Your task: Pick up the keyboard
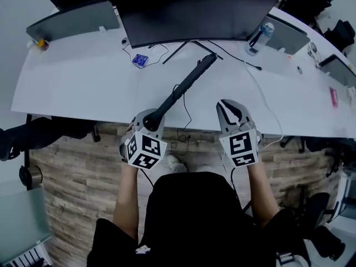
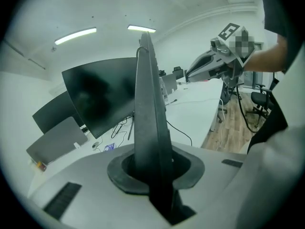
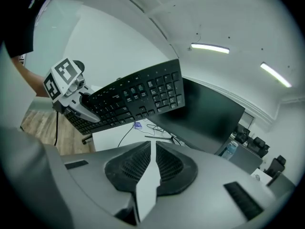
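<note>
The black keyboard [image 1: 183,87] is off the white desk [image 1: 78,88], tilted on edge and reaching away toward the monitor. My left gripper [image 1: 154,118] is shut on its near end. In the left gripper view the keyboard [image 2: 148,118] rises edge-on from between the pads. The right gripper view shows its keys [image 3: 136,97] facing the camera, with the left gripper [image 3: 71,99] clamped on one end. My right gripper [image 1: 230,108] hovers over the desk's near edge, apart from the keyboard. Its jaws [image 3: 151,149] stand together with only a thin slit and nothing between them.
A wide curved monitor [image 1: 189,10] stands at the back of the desk, with its stand and cables below it. A water bottle [image 1: 260,38] is at the back right, a small blue item [image 1: 139,60] at the back left. Wooden floor lies below the desk edge.
</note>
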### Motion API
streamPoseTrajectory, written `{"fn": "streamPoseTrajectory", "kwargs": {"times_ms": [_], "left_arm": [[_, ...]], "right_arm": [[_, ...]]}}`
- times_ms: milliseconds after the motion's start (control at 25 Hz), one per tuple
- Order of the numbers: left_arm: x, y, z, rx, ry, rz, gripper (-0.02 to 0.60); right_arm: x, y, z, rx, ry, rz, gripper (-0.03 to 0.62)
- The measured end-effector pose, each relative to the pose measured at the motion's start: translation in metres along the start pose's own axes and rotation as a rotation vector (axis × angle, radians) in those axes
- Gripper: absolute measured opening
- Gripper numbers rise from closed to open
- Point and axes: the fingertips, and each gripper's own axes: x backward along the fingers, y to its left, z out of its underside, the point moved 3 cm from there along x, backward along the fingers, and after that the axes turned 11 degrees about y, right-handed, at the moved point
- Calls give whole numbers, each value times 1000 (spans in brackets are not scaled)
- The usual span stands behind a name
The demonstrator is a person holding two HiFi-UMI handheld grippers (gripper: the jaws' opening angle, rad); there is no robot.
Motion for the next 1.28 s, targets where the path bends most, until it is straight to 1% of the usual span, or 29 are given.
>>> {"fn": "streamPoseTrajectory", "kwargs": {"times_ms": [120,280,640,760,960,1280], "left_arm": [[9,-3,-3,56,-26,-2,78],[23,-22,-11,118,-65,-5,78],[65,-69,-36,165,-158,-59,78],[80,-82,-43,174,-185,-94,78],[109,-100,-52,201,-217,-173,78],[144,-137,-62,220,-263,-222,78]], "right_arm": [[5,-9,0,-65,-40,5,28],[22,-13,7,-144,-84,-21,18],[69,-9,29,-171,-137,-66,18],[85,-8,33,-167,-158,-77,18],[111,-8,45,-164,-196,-83,18],[151,0,67,-182,-251,-110,14]]}}
